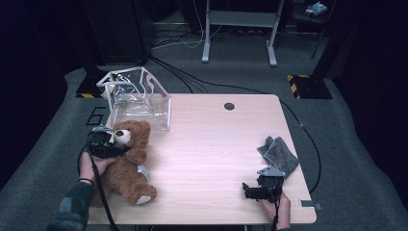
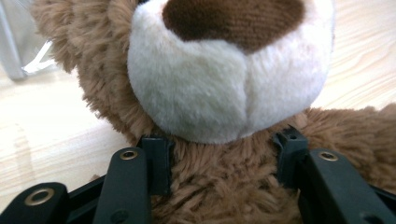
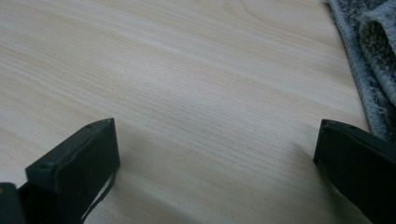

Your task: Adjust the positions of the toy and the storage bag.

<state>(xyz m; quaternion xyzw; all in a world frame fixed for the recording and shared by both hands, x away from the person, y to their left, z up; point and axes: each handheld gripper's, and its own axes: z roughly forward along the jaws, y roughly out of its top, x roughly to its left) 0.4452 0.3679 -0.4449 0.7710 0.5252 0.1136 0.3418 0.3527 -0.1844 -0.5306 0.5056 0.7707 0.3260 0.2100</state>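
In the left gripper view the two black jaws stand part-way open on either side of the teddy bear (image 2: pixel 224 93), one at each side of its neck just under the white muzzle. The fur bulges between them and brushes the inner faces, but I cannot tell whether the pads actually press. To do this step well, I judge the jaws should close on the narrow neck rather than on loose fur of the chest, which would let the bear slip out when lifted; pushing a little deeper before closing would help.

Outward from those jaws, the high view shows the left gripper (image 1: pixel 109 144) at the bear's head, with the bear lying on its back on the table (image 1: pixel 211 144) and its legs toward the person. Just beyond the head, touching or nearly touching it, stands a clear plastic bag (image 1: pixel 139 101) with white trim, its mouth up. If the bear is bound for it, a head-first lift with the body hanging would suit that opening.

The right gripper (image 1: pixel 257 190) rests low over bare wood, its jaws wide apart with nothing between them; a grey cloth (image 3: pixel 369 60) lies just beside its right jaw. That hand could steady the bag's rim.
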